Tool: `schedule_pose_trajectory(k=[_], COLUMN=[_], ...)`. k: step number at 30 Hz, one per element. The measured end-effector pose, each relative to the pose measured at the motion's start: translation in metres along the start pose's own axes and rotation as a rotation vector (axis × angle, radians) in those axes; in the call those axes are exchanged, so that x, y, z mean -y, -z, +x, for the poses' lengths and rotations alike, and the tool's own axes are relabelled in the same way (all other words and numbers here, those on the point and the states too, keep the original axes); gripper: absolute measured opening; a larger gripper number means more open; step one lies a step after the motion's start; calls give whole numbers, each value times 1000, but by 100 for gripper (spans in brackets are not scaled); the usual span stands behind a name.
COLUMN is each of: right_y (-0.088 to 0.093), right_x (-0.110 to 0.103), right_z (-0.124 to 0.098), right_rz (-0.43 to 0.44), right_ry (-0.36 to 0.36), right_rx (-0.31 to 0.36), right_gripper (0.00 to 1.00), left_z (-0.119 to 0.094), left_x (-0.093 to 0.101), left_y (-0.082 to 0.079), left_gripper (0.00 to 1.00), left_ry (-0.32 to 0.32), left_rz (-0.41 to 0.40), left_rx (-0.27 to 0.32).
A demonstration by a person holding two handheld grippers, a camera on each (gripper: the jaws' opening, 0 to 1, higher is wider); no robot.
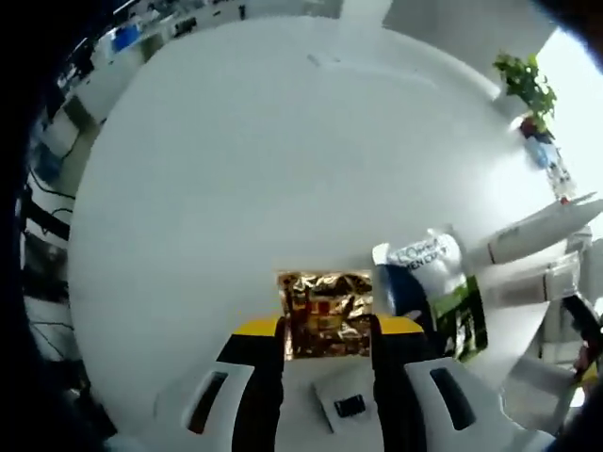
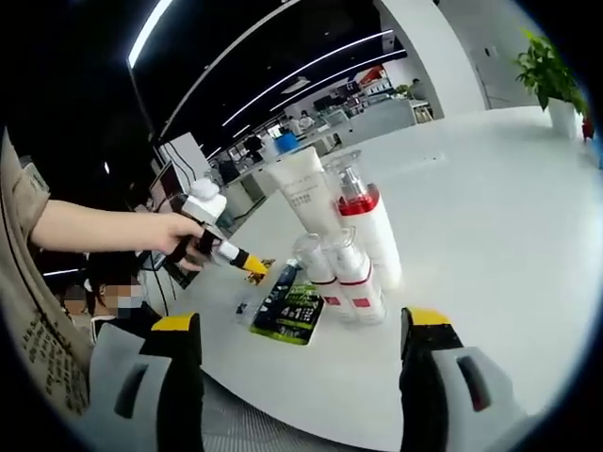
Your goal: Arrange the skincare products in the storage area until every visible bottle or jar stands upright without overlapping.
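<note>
In the left gripper view, a crinkled gold foil packet (image 1: pixel 327 314) is clamped between the yellow-tipped jaws of the left gripper (image 1: pixel 328 341), which is held low over the round white table (image 1: pixel 245 169). Just to the right of the packet, a white tube with blue lettering (image 1: pixel 426 256) and a green-and-black sachet (image 1: pixel 462 315) are seen lying flat on the table.

In the right gripper view, the jaws of the right gripper (image 2: pixel 301 339) are spread wide apart with nothing between them. Ahead of them a cluster of products is standing upright: a tall white tube (image 2: pixel 301 193), a bottle with a red collar and clear cap (image 2: pixel 363 221), and two small red-banded bottles (image 2: pixel 339 278) touching one another. The sachet (image 2: pixel 290 306) lies flat just left of the small bottles. Farther left, the left gripper (image 2: pixel 247 261) is held in a person's hand (image 2: pixel 174 235), the forearm extended level from the left, its yellow tips angled down towards the table.
</note>
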State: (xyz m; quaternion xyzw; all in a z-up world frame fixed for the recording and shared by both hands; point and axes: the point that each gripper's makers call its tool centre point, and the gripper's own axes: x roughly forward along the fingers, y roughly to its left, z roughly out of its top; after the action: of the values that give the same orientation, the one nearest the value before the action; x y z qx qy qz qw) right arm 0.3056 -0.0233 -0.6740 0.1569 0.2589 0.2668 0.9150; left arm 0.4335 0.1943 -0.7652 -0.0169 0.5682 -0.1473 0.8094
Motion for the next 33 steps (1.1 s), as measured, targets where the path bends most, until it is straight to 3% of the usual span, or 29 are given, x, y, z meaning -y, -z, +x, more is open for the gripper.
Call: schedule_pose_trajectory(k=[5,12,16,33], right_y=[-1,-2,-2,-1], right_x=[0,1,2,3], right_z=[0,-1,-1,0], right_rz=[3,16,21,23], right_ry=[-2,1,3,11], right_rx=[4,13,14,5], right_gripper=[87,87,87,87], left_z=[0,3,7,7], left_x=[1,3,2,-1], left_y=[1,1,5,-2], left_gripper=[34,34,35,36], left_ry=[-42,-54,-80,-62], left_rz=[-51,-271,-209,-279], left_rx=[50,105,85,141])
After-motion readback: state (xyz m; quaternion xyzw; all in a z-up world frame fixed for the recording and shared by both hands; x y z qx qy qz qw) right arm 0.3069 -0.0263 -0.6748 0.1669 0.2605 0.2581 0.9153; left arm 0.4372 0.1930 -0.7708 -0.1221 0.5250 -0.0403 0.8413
